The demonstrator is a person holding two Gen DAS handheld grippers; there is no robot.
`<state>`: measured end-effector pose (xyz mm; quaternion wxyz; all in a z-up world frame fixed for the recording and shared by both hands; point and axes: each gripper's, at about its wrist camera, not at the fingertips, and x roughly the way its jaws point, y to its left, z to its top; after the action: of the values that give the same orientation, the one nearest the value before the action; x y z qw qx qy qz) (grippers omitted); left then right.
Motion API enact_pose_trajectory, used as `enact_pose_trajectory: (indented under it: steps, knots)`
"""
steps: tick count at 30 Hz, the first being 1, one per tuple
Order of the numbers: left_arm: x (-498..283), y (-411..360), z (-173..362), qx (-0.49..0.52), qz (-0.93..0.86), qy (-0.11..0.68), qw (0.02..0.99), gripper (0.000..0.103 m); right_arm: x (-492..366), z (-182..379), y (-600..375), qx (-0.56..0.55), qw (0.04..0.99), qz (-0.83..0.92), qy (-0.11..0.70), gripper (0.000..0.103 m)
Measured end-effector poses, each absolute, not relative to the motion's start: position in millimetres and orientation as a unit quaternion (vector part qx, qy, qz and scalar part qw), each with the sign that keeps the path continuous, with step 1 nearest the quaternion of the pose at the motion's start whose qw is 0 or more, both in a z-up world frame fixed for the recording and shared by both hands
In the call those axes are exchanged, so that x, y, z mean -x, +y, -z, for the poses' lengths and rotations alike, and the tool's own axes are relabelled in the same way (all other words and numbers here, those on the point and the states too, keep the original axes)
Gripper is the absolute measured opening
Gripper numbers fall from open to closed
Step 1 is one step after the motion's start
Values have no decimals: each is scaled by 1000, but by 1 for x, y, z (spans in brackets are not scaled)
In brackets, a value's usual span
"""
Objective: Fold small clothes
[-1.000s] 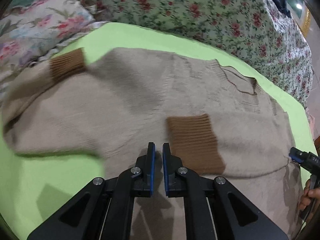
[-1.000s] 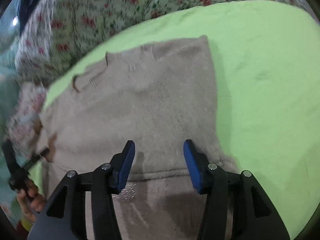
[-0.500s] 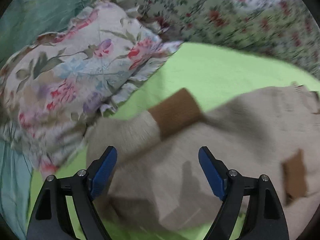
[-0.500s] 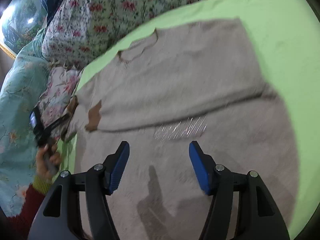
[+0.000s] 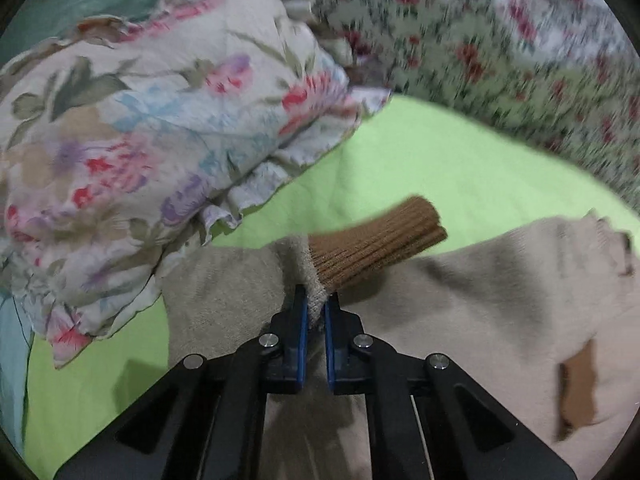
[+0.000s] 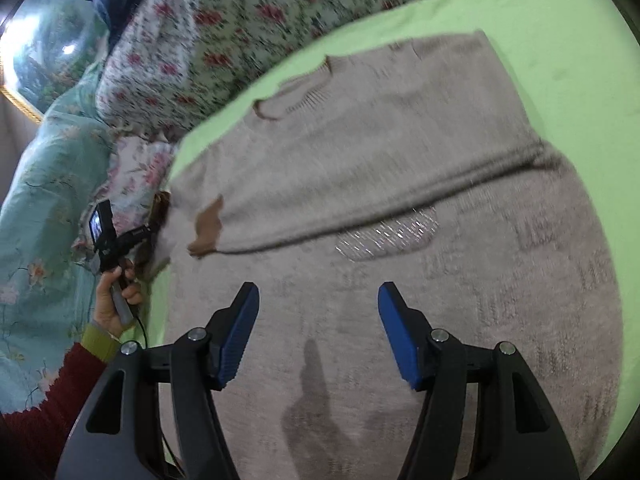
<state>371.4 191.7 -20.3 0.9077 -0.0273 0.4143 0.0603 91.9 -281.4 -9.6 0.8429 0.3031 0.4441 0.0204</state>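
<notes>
My blue-padded black left gripper (image 5: 316, 312) bites a beige sweater (image 5: 460, 308) with brown ribbed cuff (image 5: 372, 248) — lime-green sheet (image 5: 440, 160), floral pillow (image 5: 140, 128) behind.

Left gripper (image 5: 316, 312) jaws clamped; right gripper (image 6: 318, 300) jaws apart.

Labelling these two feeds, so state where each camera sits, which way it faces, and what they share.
Left wrist: on the left hand-held gripper, looking down along shut fingers at the sleeve they pinch, pillow beyond.
Right wrist: on the open right hand-held gripper, looking down on the sweater; the person's left hand shows.
Shared: sweater, green sheet.
</notes>
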Motion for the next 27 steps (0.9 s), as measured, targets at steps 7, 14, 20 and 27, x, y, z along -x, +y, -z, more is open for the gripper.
enact_pose_trajectory:
  steps: [7, 14, 20, 27]
  knots:
    - [-326, 147, -28, 88, 11, 375, 923, 5, -86, 8, -279, -303, 844, -22, 443, 63]
    - [-303, 13, -54, 102, 147, 354, 918, 5, -77, 14, -289, -316, 840, -15, 441, 63]
    - [-303, -91, -24, 72, 211, 378, 899, 6, -69, 16, -307, -326, 840, -4, 434, 63]
    - [-304, -139, 34, 45, 222, 441, 869, 15, -67, 19, -325, -338, 837, 7, 430, 63]
